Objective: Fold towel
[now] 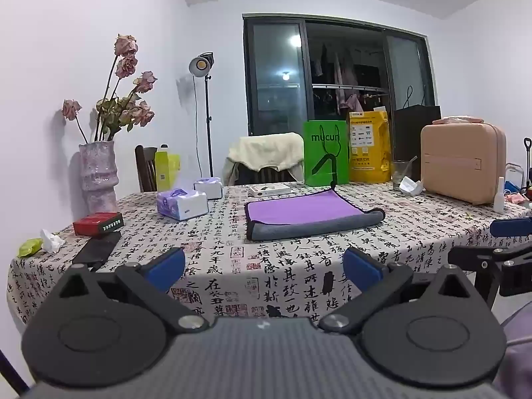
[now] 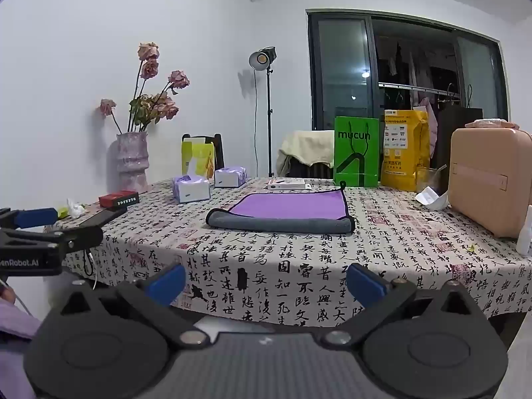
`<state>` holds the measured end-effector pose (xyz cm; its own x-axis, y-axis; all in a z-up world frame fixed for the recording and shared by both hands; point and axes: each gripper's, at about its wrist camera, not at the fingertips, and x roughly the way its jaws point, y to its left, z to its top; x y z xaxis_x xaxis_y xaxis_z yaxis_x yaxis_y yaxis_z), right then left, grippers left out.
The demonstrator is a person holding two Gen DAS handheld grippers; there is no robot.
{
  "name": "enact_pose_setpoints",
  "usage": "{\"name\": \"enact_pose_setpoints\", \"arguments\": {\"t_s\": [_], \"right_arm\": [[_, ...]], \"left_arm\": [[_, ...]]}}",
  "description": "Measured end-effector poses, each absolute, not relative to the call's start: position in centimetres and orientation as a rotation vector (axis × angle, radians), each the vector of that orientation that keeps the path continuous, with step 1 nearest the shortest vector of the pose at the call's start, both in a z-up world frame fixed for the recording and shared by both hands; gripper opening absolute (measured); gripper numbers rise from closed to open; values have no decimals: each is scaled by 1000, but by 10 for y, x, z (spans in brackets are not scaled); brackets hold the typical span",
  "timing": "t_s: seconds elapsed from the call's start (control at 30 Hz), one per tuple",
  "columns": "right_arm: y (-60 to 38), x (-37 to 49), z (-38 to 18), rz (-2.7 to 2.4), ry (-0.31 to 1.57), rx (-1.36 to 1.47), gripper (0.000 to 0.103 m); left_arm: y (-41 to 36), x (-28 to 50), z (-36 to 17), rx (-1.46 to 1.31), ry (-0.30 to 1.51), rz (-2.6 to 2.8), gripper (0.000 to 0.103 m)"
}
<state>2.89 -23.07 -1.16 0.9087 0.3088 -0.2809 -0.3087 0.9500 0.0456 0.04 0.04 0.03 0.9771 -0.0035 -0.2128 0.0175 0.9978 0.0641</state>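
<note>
A purple towel (image 1: 299, 207) with a grey underside lies on the table (image 1: 232, 266), its near edge folded over so a grey band shows. It also shows in the right wrist view (image 2: 289, 207). My left gripper (image 1: 264, 266) is open and empty, held off the table's front edge, well short of the towel. My right gripper (image 2: 266, 282) is open and empty too, in front of the table edge. Each gripper shows at the side of the other's view.
Two tissue boxes (image 1: 183, 202), a red box (image 1: 98, 223), a black phone (image 1: 96, 249) and a vase of dried roses (image 1: 99, 173) stand left. A green bag (image 1: 326, 153), yellow bag (image 1: 369, 148), glass (image 1: 400, 169) and pink case (image 1: 462, 163) stand at the back and right.
</note>
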Motion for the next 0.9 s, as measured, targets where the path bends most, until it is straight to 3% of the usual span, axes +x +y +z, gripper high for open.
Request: {"name": "enact_pose_setpoints", "arguments": {"t_s": [0.9], "right_arm": [[-235,25,-10,310,281,16,103]], "left_arm": [[-4,1,-2,80,206,-21,103]]}}
